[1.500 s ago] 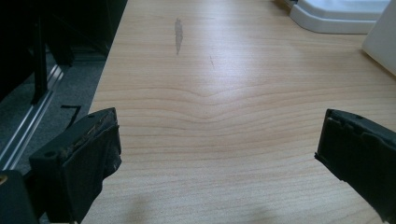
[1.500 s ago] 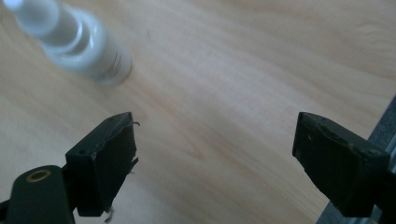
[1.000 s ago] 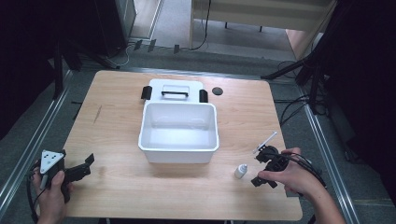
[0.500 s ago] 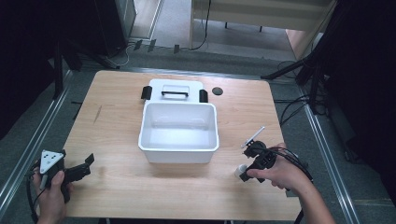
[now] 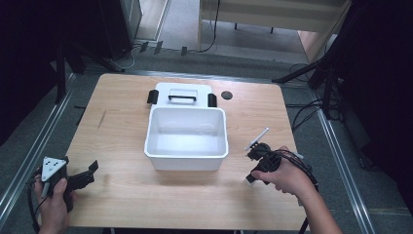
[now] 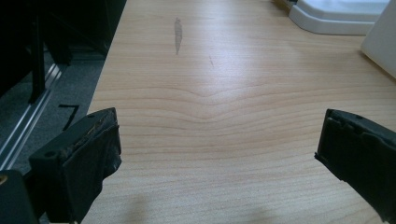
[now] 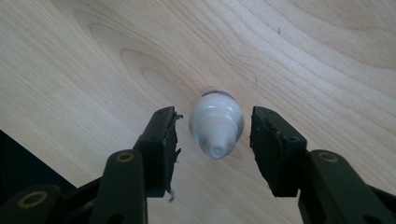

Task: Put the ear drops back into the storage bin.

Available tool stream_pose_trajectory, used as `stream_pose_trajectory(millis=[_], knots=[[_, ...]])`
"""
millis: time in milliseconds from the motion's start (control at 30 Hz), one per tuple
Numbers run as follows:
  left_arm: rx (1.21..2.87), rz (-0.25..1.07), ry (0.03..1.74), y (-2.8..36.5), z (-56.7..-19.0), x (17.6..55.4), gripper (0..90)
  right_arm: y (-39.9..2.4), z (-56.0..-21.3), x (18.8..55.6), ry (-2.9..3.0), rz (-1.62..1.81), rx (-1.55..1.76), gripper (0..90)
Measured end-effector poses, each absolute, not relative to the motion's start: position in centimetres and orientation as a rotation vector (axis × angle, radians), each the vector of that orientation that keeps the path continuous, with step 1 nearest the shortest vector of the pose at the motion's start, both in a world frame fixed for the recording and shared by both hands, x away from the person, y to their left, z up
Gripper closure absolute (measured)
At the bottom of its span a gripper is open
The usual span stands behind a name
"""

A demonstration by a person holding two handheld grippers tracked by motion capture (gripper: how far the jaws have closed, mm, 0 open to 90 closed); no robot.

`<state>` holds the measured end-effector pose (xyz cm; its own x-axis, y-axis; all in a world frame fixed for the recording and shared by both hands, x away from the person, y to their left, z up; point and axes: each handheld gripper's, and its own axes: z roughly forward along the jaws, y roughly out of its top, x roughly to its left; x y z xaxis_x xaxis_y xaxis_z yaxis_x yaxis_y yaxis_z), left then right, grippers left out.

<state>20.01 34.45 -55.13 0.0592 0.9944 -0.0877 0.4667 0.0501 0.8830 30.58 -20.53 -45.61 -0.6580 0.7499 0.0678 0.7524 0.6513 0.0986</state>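
Note:
A small white dropper bottle (image 7: 215, 116) stands on the wooden table (image 5: 122, 126), right of the bin. My right gripper (image 7: 214, 142) points down over it with one jaw on each side. Its jaws have just been closing, and a narrow gap remains between each pad and the bottle, so the gripper is open. In the high view the bottle (image 5: 249, 180) sits just below the right gripper (image 5: 253, 171) near the table's front right. My left gripper (image 5: 87, 174) rests at the front left corner, and its jaws (image 6: 219, 154) stand wide open over bare wood.
A white plastic bin (image 5: 186, 163), empty inside, stands in the middle of the table. Its white lid (image 5: 180, 91) with a black handle and black latches lies just behind it. A small black disc (image 5: 226, 94) lies at the back right. Metal rails run along both table sides.
My right hand has moved left to the bottle, and its jaws have narrowed around it. The bottle and the left gripper have stayed in place.

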Motion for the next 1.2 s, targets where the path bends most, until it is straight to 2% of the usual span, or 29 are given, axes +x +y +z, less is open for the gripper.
stream_pose_trajectory(millis=[167,500,600,1200], knots=[[1.532,0.827,1.524,34.4,-55.1,20.0,0.1,-20.3,-45.8,30.7,-2.849,-0.135,-1.29,60.9],[1.535,0.828,1.526,34.4,-55.1,20.0,0.1,-20.5,-45.7,31.0,-2.817,-0.163,-1.305,64.5],[1.534,0.827,1.525,34.4,-55.1,20.0,0.1,-20.6,-45.3,31.0,-2.834,-0.174,-1.309,71.3],[1.537,0.826,1.525,34.4,-55.1,20.0,0.1,-20.3,-44.4,31.2,-2.865,-0.096,-1.271,72.4]])
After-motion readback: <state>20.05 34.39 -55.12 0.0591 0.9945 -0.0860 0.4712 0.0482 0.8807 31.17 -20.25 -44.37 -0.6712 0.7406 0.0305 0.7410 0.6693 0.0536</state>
